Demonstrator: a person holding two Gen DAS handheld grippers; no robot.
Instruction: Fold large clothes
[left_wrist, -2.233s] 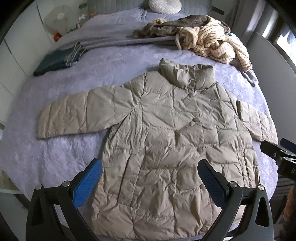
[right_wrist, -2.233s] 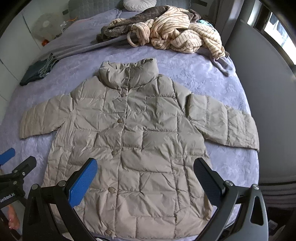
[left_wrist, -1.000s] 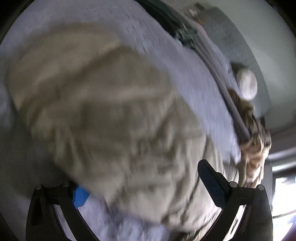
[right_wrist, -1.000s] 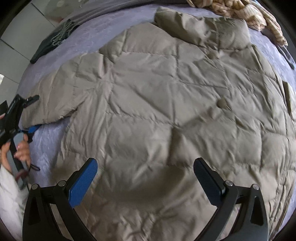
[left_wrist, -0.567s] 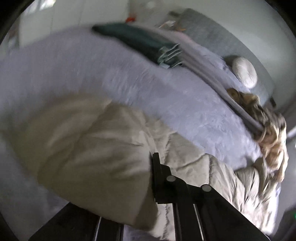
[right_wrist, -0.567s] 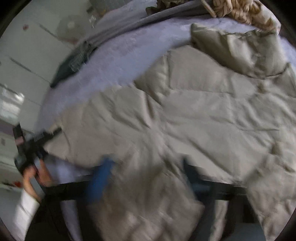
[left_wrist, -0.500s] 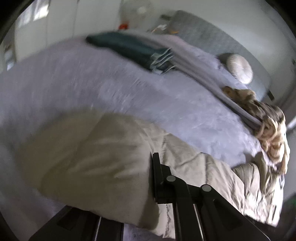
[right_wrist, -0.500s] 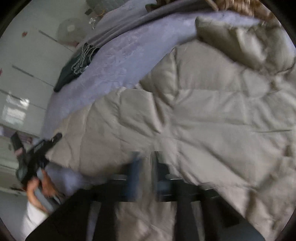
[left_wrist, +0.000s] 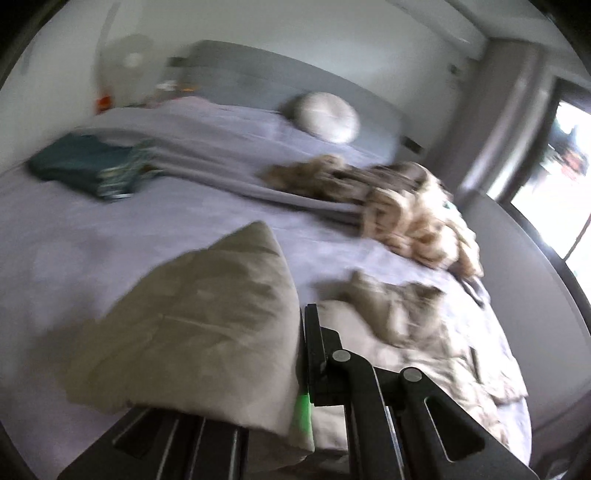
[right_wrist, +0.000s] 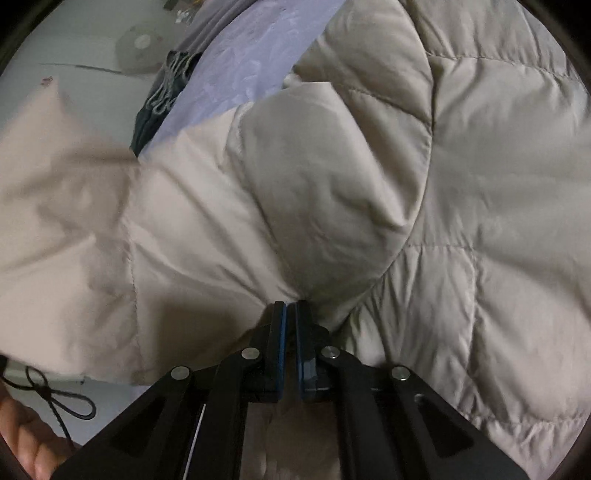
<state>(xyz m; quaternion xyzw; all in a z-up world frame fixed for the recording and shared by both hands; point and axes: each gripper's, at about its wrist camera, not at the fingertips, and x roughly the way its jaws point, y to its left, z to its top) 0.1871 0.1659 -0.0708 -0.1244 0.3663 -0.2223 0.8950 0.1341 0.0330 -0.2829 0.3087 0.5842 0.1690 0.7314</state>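
Note:
A beige quilted puffer jacket (right_wrist: 461, 192) lies on a bed with a lilac sheet (left_wrist: 92, 229). My left gripper (left_wrist: 301, 354) is shut on the end of the jacket's sleeve (left_wrist: 207, 325), which it holds lifted above the sheet. The rest of the jacket (left_wrist: 424, 332) lies rumpled to the right in the left wrist view. My right gripper (right_wrist: 290, 314) is shut on a pinch of the jacket's fabric near the sleeve seam. The jacket fills nearly all of the right wrist view.
A folded dark teal garment (left_wrist: 81, 166) lies at the bed's far left. A pile of striped cream and brown clothes (left_wrist: 406, 206) lies at the far right. A round white pillow (left_wrist: 328, 116) rests by the grey headboard. A window (left_wrist: 565, 177) is at the right.
Both grippers have gone from open above the jacket to shut on it. The left has lifted the sleeve end and swung it toward the jacket body; the right has closed on the fabric.

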